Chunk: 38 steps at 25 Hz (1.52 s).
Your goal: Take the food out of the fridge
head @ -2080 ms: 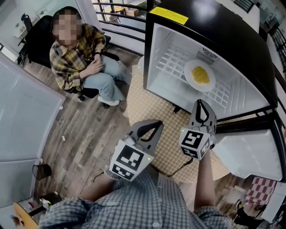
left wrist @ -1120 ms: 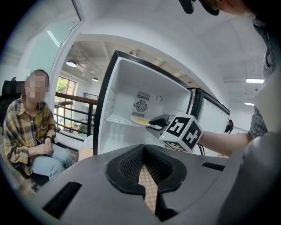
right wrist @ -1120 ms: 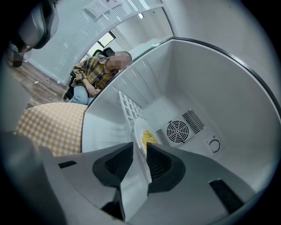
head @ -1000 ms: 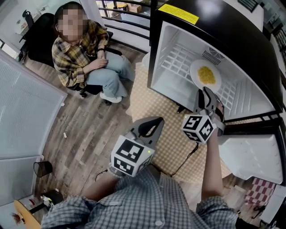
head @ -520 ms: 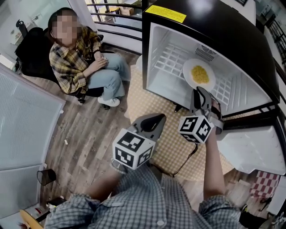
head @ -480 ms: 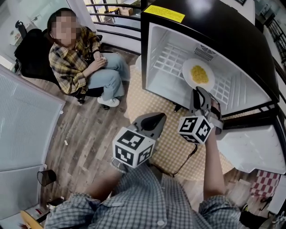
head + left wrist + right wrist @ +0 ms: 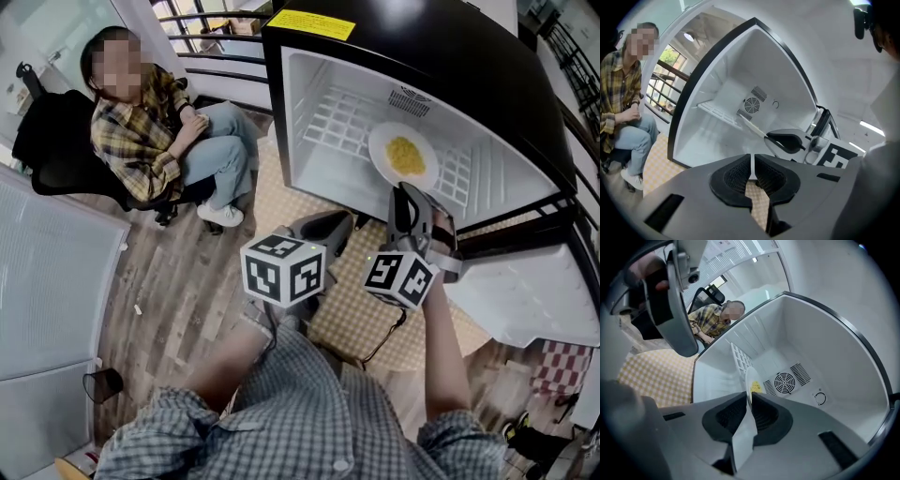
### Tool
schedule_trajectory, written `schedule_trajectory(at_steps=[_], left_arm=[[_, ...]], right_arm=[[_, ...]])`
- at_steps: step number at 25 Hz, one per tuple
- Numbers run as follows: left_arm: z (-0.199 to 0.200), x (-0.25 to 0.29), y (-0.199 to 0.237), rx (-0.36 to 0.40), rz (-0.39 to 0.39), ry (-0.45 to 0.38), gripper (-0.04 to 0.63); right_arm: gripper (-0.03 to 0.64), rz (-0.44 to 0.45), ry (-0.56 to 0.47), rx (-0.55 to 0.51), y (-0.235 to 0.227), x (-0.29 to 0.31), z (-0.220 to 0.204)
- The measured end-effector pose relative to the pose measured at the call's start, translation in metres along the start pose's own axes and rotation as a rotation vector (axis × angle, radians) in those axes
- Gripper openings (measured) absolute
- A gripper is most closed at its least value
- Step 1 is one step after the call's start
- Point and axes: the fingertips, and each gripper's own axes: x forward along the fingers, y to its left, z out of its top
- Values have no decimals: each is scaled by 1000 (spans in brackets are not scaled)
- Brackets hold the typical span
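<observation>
A white plate (image 7: pixel 403 157) of yellow food (image 7: pixel 405 155) rests on the wire shelf (image 7: pixel 342 120) inside the open fridge (image 7: pixel 309 56). My right gripper (image 7: pixel 404 189) reaches into the fridge opening, and its jaws have just been closing with the plate's near rim (image 7: pixel 751 380) between them. The pads sit against that rim on both sides. My left gripper (image 7: pixel 339 223) hangs below the fridge opening, to the left of the right one, shut with nothing in it (image 7: pixel 753 172). In the left gripper view the plate (image 7: pixel 751 125) shows edge-on ahead of the right gripper (image 7: pixel 771 137).
A person in a plaid shirt (image 7: pixel 150 127) sits on a black chair at the left, near the fridge. The fridge door (image 7: pixel 525 300) stands open at the right. A checkered mat (image 7: pixel 361 314) lies in front, and a small bin (image 7: pixel 103 382) stands at the lower left.
My left gripper has moved up towards the fridge and rolled. The right gripper's jaws have narrowed onto the plate's near rim. The plate has stayed on the shelf.
</observation>
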Motion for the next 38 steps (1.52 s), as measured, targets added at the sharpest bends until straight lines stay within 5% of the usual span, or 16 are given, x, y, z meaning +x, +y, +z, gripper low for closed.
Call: schedule_trajectory(at_steps=[6, 15, 30, 35, 38], left_arm=[[19, 23, -4, -139, -80, -53, 114], [42, 48, -8, -425, -244, -135, 152], [40, 67, 2, -659, -266, -139, 54], [38, 70, 11, -711, -242, -149, 29], [38, 70, 13, -725, -243, -153, 24]], right_arm=[[34, 4, 0, -16, 6, -8, 0], [34, 9, -7, -67, 15, -18, 3], [32, 25, -24, -148, 28, -21, 6], [34, 84, -107, 79, 27, -34, 11], [34, 111, -141, 425, 21, -43, 5]])
